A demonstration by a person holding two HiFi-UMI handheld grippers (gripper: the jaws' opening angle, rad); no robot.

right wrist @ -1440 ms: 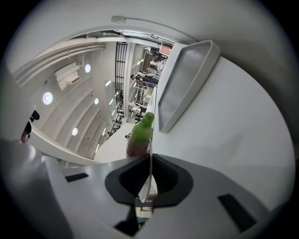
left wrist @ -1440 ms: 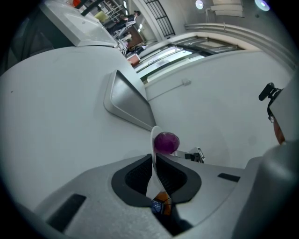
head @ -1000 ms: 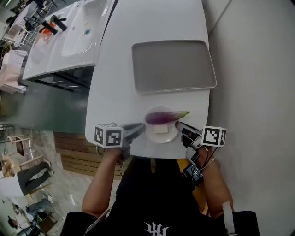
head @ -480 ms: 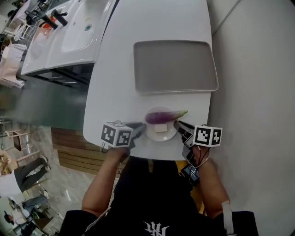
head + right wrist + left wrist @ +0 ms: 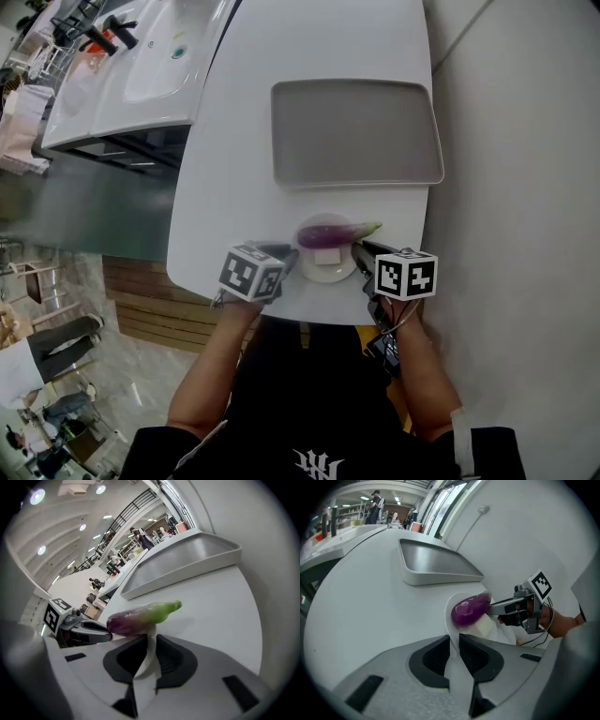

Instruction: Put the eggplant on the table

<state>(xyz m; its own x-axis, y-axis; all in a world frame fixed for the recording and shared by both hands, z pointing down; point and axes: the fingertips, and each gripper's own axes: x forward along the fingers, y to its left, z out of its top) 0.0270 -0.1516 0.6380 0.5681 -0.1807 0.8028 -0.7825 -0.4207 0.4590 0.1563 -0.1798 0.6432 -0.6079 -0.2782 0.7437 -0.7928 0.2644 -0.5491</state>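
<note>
A purple eggplant (image 5: 333,233) with a green tip lies across a small white plate (image 5: 323,277) near the front edge of the white table (image 5: 244,169). A white block (image 5: 326,258) sits beside it on the plate. My left gripper (image 5: 292,258) is at the plate's left, shut on its rim (image 5: 449,616). At the plate's right is my right gripper (image 5: 358,251); its jaws are opening, with the rim (image 5: 151,634) still between them. The eggplant (image 5: 469,609) (image 5: 140,614) touches neither gripper.
A large grey tray (image 5: 356,131) lies empty just beyond the plate. To the left, past the table's edge, is a white sink counter (image 5: 141,75). A grey wall runs along the table's right side. My body is at the near edge.
Both grippers have rolled and drawn in a little towards the plate, so their marker cubes now face up more. The plate and eggplant stay in nearly the same place.
</note>
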